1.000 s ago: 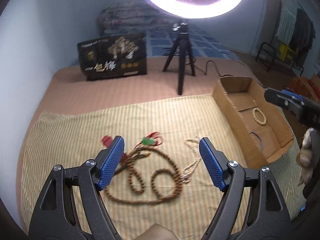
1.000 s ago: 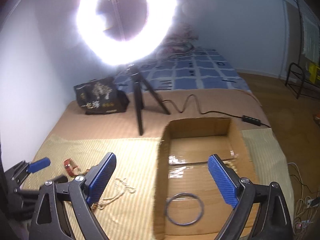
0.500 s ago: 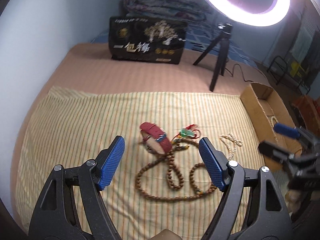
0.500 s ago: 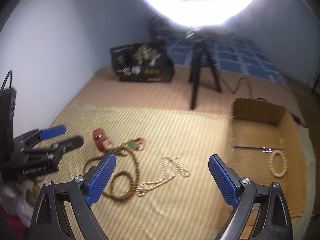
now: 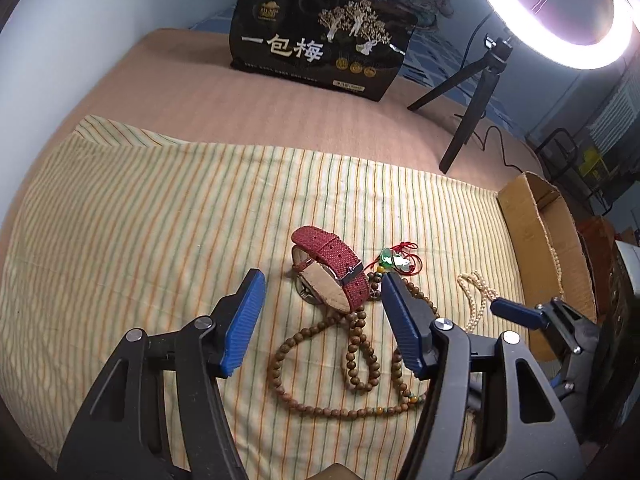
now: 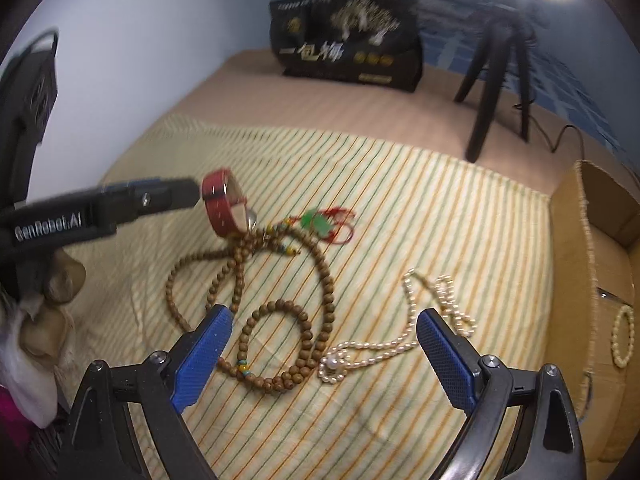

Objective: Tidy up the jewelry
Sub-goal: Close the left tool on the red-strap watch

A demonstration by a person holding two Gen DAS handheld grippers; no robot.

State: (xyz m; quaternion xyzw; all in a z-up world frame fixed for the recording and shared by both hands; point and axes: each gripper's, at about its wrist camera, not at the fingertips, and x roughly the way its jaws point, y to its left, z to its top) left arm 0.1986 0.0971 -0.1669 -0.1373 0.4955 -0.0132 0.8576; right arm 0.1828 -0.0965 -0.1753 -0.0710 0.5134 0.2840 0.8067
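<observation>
Closing in on the red-strapped watch [image 5: 330, 270] with the left gripper [image 5: 320, 304], jaws part open and having just been narrowing, nothing pinched between them yet. Lying on the striped cloth [image 5: 140, 216], the watch, its lower end touching the wooden bead necklace [image 5: 344, 360]. Hovering over the pearl necklace [image 6: 404, 340] with the right gripper [image 6: 320, 356], jaws spread wide, holding nothing.

Risking a snag: catching the wooden beads along with the strap, likely dragging the jade pendant on its red cord [image 5: 396, 260] too. Risking a slip off the rounded strap if pinching only its edge. Crowding the two grippers, working so near each other. Waiting at the right, the cardboard box [image 5: 536, 232].
</observation>
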